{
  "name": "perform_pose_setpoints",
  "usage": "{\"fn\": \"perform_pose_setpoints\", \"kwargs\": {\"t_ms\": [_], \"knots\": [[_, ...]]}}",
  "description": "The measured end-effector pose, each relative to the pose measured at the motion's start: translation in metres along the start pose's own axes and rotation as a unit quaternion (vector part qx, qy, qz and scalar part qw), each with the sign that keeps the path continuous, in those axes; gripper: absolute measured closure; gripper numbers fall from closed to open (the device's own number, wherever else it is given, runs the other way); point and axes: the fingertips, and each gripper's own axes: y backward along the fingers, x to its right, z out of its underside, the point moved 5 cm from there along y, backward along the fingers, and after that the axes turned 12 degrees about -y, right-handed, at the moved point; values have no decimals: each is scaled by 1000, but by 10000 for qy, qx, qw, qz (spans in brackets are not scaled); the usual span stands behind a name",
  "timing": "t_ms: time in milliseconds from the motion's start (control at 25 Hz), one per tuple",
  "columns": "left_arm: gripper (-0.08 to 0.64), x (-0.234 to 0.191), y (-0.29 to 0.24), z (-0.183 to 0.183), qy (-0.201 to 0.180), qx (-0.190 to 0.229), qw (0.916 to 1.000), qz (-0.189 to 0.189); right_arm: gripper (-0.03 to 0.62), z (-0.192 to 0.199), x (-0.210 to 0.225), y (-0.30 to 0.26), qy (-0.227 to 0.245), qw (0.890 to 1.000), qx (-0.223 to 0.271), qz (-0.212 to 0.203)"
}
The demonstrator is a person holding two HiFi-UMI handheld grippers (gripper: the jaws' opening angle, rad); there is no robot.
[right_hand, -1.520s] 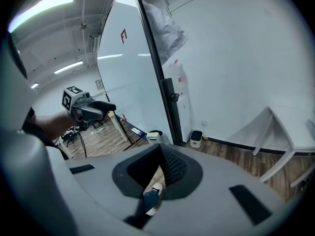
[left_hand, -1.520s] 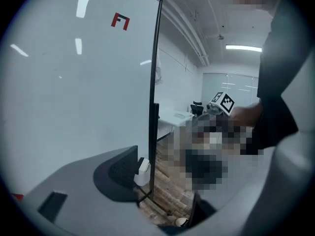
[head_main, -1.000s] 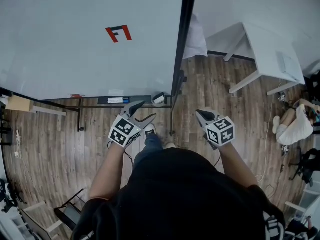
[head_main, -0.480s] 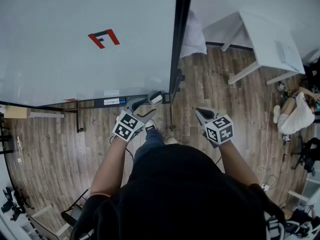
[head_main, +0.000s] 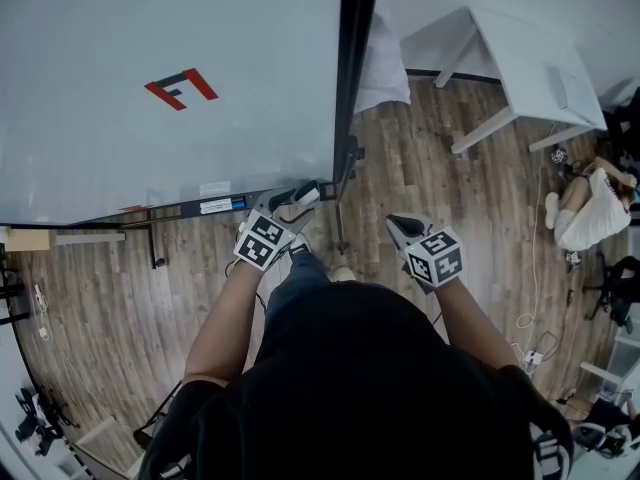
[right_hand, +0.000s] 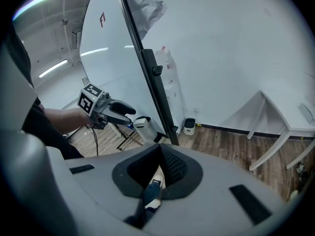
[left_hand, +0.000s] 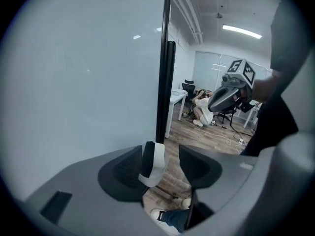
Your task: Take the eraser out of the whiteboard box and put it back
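The eraser (left_hand: 150, 163) is straddled at the whiteboard's (head_main: 150, 68) lower right corner by the left tool (left_hand: 165, 156), whose spread jaws have just been closing, apparently for the lift. The right tool (right_hand: 160, 154) is held pressed together, idle.

Left gripper (head_main: 289, 208), jaws just closing, eraser (head_main: 308, 196) between its tips at the whiteboard box (head_main: 222, 206) end, whiteboard (head_main: 150, 138) ahead; right gripper (head_main: 401, 227) well apart rightward, white table (head_main: 520, 58) beyond.
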Motion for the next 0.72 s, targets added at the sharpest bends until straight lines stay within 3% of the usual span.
{"fn": "perform_pose_setpoints", "kwargs": {"t_ms": [520, 720], "knots": [[350, -6, -35, 15, -215, -348, 9990, 201, 595, 7, 1, -6, -166, 9998, -80, 80], [388, -7, -42, 22, -113, -323, 9991, 248, 595, 11, 1, -8, -203, 9997, -129, 78]]}}
